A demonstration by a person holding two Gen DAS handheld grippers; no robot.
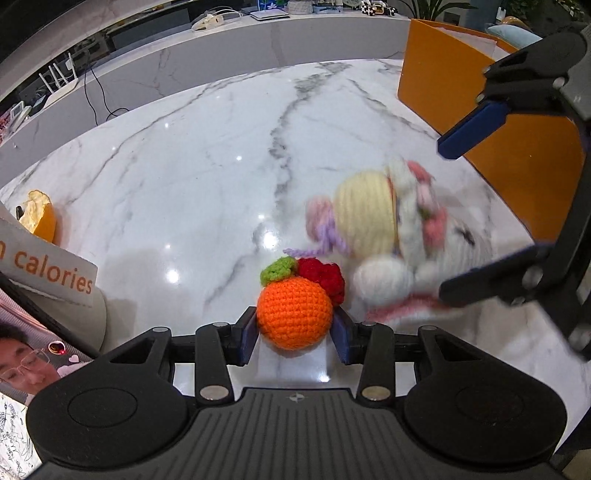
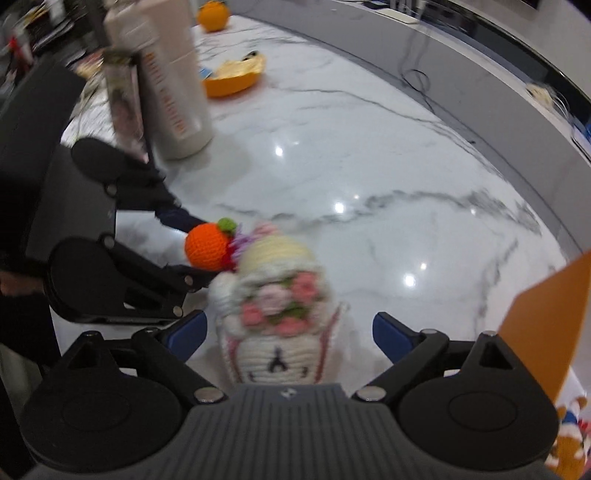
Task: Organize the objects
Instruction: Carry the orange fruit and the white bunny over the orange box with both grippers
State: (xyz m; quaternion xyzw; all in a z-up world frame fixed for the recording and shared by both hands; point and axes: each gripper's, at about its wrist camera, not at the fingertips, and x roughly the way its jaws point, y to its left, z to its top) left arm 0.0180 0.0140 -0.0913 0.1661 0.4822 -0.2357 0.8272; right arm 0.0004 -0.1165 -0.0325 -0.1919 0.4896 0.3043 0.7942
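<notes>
My left gripper [image 1: 294, 332] is shut on a crocheted orange ball [image 1: 294, 312] with a green leaf and a red crocheted part behind it, low over the marble table. The ball also shows in the right wrist view [image 2: 205, 249]. A white crocheted doll [image 1: 399, 229] with a cream hat and pink flowers lies on the table just right of the ball. My right gripper [image 2: 290, 338] is open, its blue pads on either side of the doll [image 2: 277, 314], not touching it. It also shows in the left wrist view [image 1: 465, 206].
An orange box [image 1: 480, 92] stands at the right on the marble table [image 1: 184, 166]. A white bottle with orange lettering [image 2: 173, 81] stands at the left. An orange peel bowl [image 2: 232, 79] and an orange fruit [image 2: 212, 14] lie farther back.
</notes>
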